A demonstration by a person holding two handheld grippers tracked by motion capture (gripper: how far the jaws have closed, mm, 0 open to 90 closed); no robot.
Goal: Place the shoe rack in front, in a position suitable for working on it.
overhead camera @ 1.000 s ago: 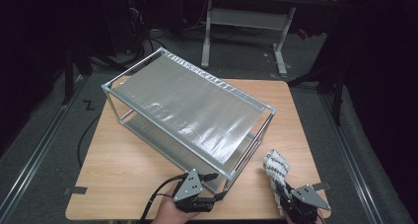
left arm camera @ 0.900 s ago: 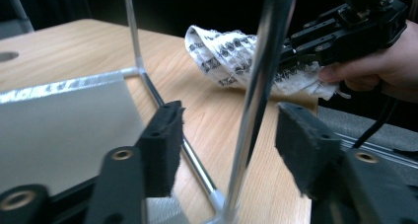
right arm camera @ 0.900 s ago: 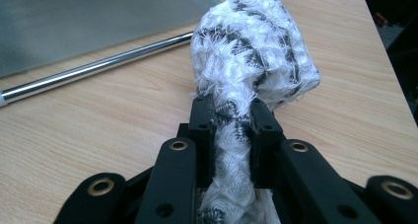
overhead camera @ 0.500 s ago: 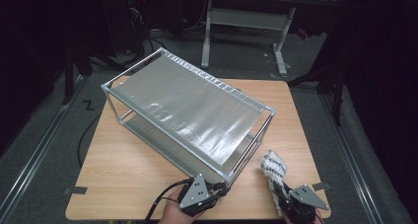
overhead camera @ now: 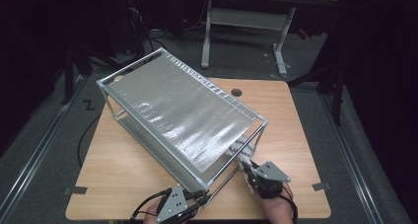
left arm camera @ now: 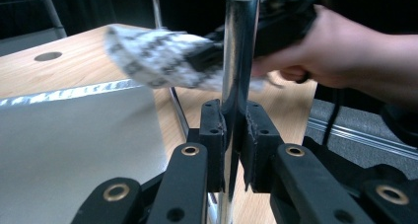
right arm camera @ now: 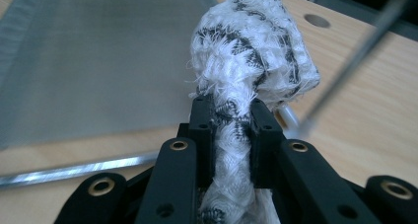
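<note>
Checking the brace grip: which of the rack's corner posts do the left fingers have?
The near corner post, at the table's front edge. The left gripper is shut on it; the rack's other posts stand untouched. The right gripper brings a cloth beside it.

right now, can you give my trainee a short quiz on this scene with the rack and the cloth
1. What does the left gripper grip?
2. True or false: the right gripper is open, with nothing between its jaws.
3. The cloth is a) lying loose on the table, b) held at the rack's near right end, c) draped over the rack's top.

Key
1. An upright chrome post at the rack's near corner.
2. False: it is shut on the cloth.
3. b
</note>
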